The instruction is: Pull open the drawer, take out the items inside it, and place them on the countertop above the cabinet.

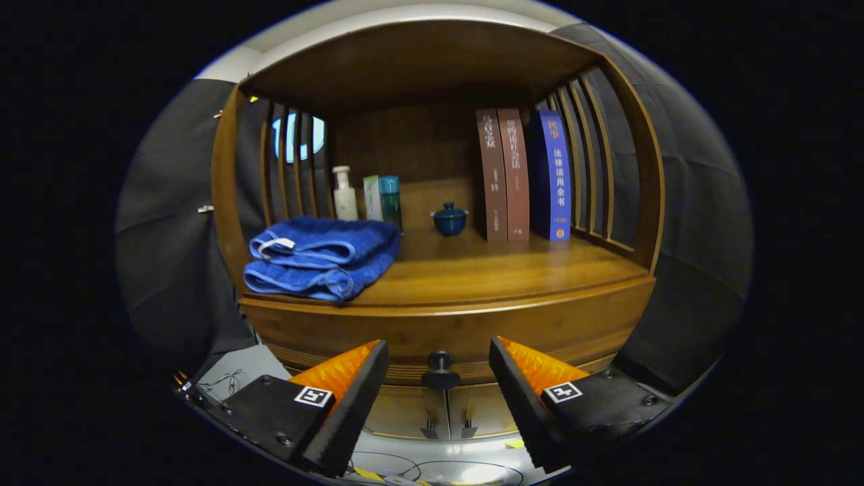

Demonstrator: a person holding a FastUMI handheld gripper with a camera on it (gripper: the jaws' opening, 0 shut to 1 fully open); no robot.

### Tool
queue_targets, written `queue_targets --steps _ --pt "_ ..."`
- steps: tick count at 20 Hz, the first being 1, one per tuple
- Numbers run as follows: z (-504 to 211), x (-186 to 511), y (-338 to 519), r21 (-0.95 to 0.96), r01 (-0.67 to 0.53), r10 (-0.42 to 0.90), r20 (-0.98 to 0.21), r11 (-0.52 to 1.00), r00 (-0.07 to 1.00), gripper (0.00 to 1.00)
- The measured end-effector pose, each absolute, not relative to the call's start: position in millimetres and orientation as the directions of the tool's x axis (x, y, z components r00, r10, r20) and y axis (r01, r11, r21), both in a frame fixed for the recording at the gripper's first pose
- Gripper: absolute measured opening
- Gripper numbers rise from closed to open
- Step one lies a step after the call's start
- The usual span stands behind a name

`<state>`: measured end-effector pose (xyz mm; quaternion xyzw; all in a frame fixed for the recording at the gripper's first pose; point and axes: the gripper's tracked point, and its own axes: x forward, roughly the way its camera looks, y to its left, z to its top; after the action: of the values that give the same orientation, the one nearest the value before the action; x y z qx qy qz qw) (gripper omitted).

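I held the claw released astride the small dark round drawer knob, positioned for pulling the brown wooden drawer.

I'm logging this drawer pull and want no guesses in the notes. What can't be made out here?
- Drawer contents, gripper view: hidden behind its shut front.
- Knob distance: between the open gripper fingers, contact unclear.
- Lower cabinet doors: partly covered by the fingers.
- Bottles behind the blue towel: bases hidden, labels too small.
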<state>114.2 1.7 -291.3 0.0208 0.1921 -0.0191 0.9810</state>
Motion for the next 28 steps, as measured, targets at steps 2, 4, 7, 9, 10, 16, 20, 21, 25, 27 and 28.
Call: queue_targets --steps 2,4,7,9,10,16,20,21,25,27,28 --pt "-309 121 3 0.040 0.059 -0.038 -0.400 0.997 0.916 0.98" --pt "-327 127 2 0.046 0.068 -0.041 -0.431 0.997 0.901 0.96" --pt "-348 135 1 0.060 0.081 -0.045 -0.459 0.995 0.887 0.85" --pt "-355 134 1 0.062 0.085 -0.047 -0.461 0.994 0.886 0.62" --pt "-352 139 0 0.055 0.082 -0.048 -0.454 0.995 0.890 0.53" --pt "-354 136 1 0.015 0.059 -0.045 -0.480 0.998 0.876 0.37" --pt "-354 133 0 0.021 0.058 -0.040 -0.497 0.998 0.867 0.36" --pt "-354 130 1 0.020 0.056 -0.039 -0.501 0.998 0.864 0.36" --pt "-351 103 2 0.038 0.056 -0.028 -0.518 0.998 0.855 0.36" --pt "-349 85 1 0.031 0.053 -0.028 -0.529 0.998 0.848 0.36" --pt "-348 76 2 0.034 0.051 -0.025 -0.535 0.998 0.845 0.36"
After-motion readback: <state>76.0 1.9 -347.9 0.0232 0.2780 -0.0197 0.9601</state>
